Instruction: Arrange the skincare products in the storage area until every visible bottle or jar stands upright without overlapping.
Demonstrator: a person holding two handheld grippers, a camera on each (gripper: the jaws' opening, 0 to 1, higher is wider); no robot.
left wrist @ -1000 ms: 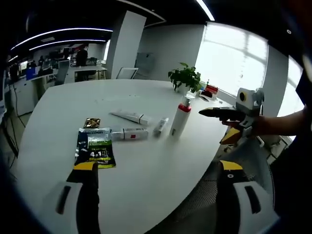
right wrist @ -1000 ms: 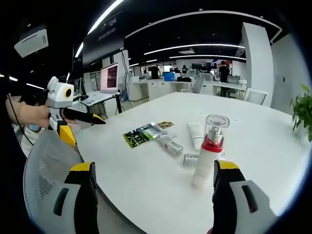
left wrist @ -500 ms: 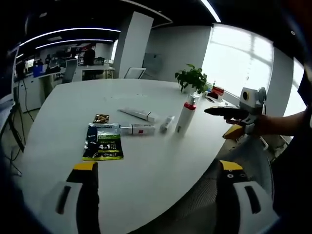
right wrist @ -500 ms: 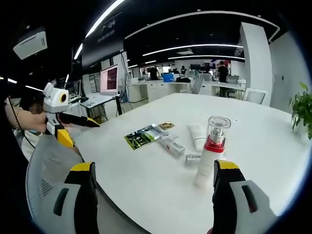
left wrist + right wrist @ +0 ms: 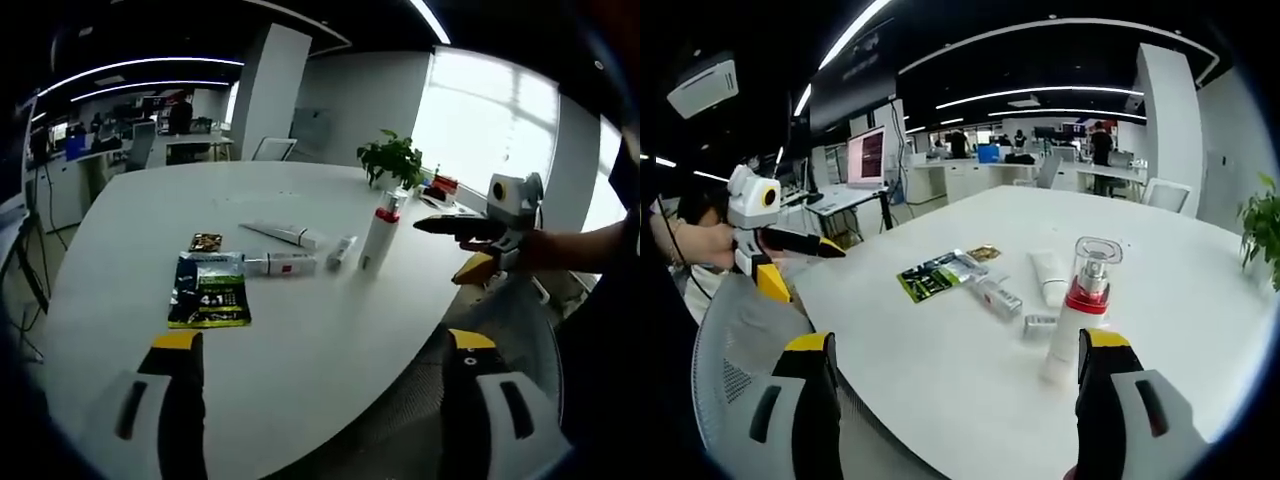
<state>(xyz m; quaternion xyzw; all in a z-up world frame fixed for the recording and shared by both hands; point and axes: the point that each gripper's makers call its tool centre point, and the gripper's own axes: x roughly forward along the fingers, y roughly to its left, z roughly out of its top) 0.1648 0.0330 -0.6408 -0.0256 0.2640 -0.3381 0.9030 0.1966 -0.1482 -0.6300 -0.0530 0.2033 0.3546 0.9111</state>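
Note:
A white pump bottle with a red collar [image 5: 378, 235] [image 5: 1080, 310] stands upright on the white table [image 5: 300, 340]. Beside it lie a white tube [image 5: 283, 233] [image 5: 1048, 275], a white tube with a red label [image 5: 280, 264] [image 5: 995, 295] and a small silver tube [image 5: 341, 250] [image 5: 1040, 323]. My left gripper [image 5: 320, 342] [image 5: 828, 245] is open and holds nothing, short of the table's near edge. My right gripper [image 5: 960, 345] [image 5: 425, 226] is open too, hovering off the table edge to the right of the bottle.
A green sachet [image 5: 210, 292] [image 5: 930, 278] and a small brown sachet [image 5: 205, 242] [image 5: 985, 252] lie flat near the tubes. A potted plant [image 5: 395, 160] stands at the far edge. A grey mesh chair back [image 5: 750, 340] sits against the table's near edge.
Both views have drifted slightly with the hands. The bottle, tubes and sachets have stayed where they were. Both grippers remain open.

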